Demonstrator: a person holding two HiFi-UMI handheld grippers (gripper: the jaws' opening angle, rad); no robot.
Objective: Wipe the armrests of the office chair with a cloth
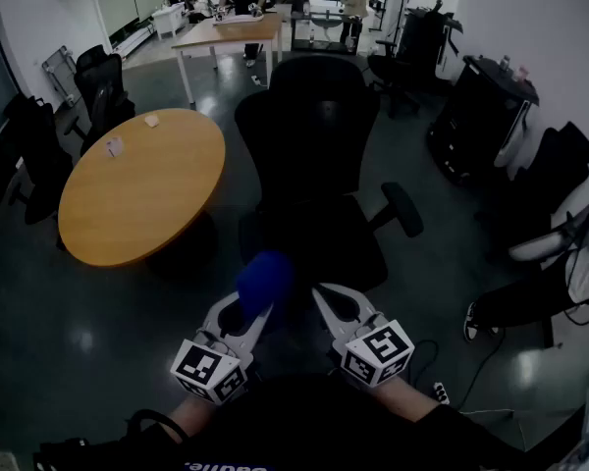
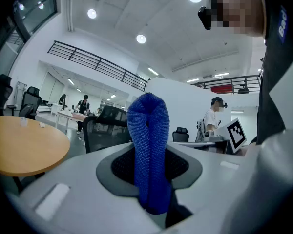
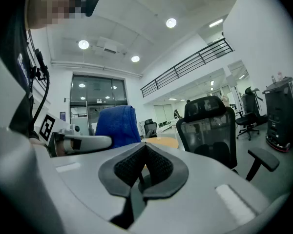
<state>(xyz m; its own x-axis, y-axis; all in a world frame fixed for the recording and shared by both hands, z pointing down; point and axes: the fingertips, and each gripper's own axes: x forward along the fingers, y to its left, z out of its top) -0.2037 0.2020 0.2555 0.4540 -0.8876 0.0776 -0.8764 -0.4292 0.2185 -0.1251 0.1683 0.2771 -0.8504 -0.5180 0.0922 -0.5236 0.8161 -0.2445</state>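
A black office chair [image 1: 319,155] stands in front of me, its right armrest [image 1: 403,209] sticking out; the left armrest is hidden behind the cloth. My left gripper [image 1: 257,309] is shut on a folded blue cloth [image 1: 264,279], which stands up between the pads [image 2: 147,150]. To its right, my right gripper [image 1: 324,304] is shut with nothing in it. In the right gripper view the chair [image 3: 208,128] rises beyond the closed jaws, with the blue cloth [image 3: 115,125] at the left. Both grippers hover near my body, short of the seat.
A round wooden table [image 1: 137,186] stands left of the chair. More black chairs [image 1: 98,91] and dark equipment [image 1: 481,111] ring the room. People work at a far desk [image 1: 231,29]. Cables lie on the floor at the right [image 1: 491,356].
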